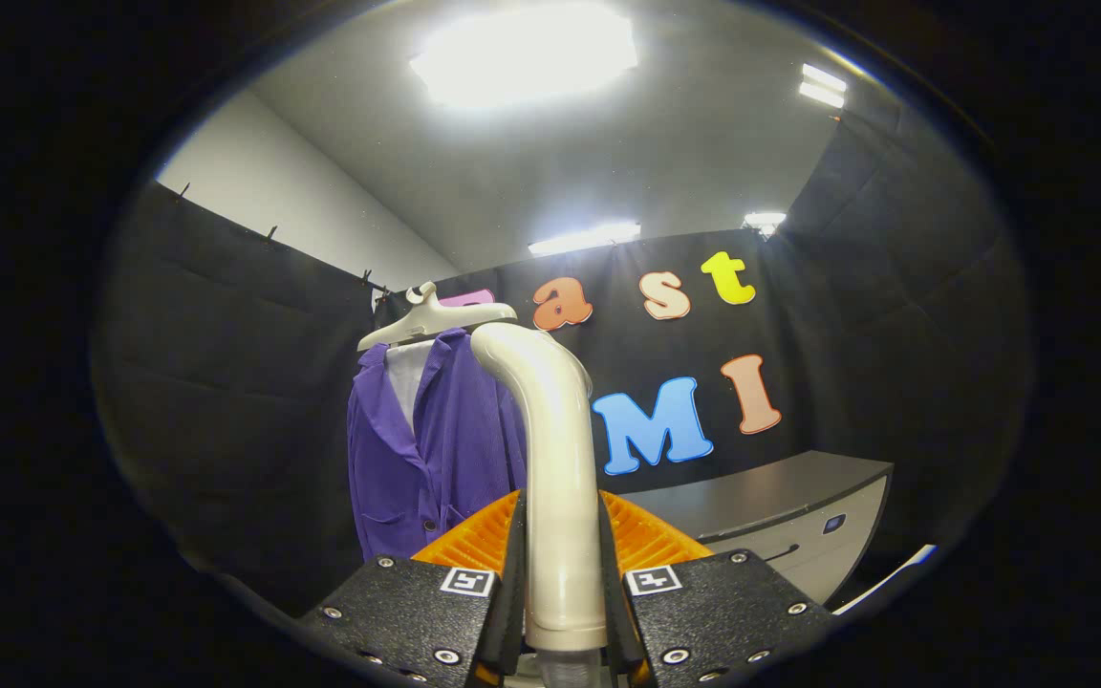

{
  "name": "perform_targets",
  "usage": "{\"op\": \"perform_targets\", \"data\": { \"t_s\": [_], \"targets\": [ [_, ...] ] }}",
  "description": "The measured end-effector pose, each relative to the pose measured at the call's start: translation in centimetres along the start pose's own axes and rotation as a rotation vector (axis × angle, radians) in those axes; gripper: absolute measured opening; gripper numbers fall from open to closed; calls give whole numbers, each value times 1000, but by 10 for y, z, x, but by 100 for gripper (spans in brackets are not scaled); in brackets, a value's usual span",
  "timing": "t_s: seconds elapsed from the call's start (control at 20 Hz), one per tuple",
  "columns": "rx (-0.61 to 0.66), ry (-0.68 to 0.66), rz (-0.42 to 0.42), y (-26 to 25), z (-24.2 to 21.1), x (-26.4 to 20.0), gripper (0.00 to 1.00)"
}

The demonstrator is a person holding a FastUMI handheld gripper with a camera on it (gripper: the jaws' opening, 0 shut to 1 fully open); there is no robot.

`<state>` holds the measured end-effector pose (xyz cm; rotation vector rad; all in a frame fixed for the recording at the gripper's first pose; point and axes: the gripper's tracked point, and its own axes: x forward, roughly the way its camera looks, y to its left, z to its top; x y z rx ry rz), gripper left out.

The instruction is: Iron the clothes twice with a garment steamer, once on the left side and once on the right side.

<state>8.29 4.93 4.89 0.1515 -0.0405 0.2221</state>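
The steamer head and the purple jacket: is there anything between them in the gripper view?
In the gripper view, no object lies between them. The garment steamer, clamped between the fingers, curves toward the purple jacket on its hanger.

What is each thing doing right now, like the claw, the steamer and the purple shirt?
Claw: shut on the steamer handle, a finger pressing each side.
Garment steamer: held upright between the fingers, its curved head bending toward the shirt; no steam seen.
Purple shirt: hanging on the hanger beyond the fingers, collar open, front closed lower down.
Hanger: up high, carrying the shirt.
Grey table: beside the shirt.
Ceiling lights: on.
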Motion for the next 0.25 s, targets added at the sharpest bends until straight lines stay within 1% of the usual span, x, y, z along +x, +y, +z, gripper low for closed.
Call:
{"op": "perform_targets", "data": {
  "t_s": [0.25],
  "targets": [
    [-7, 11, -27, 0, -4, -34, 35]
  ]
}}
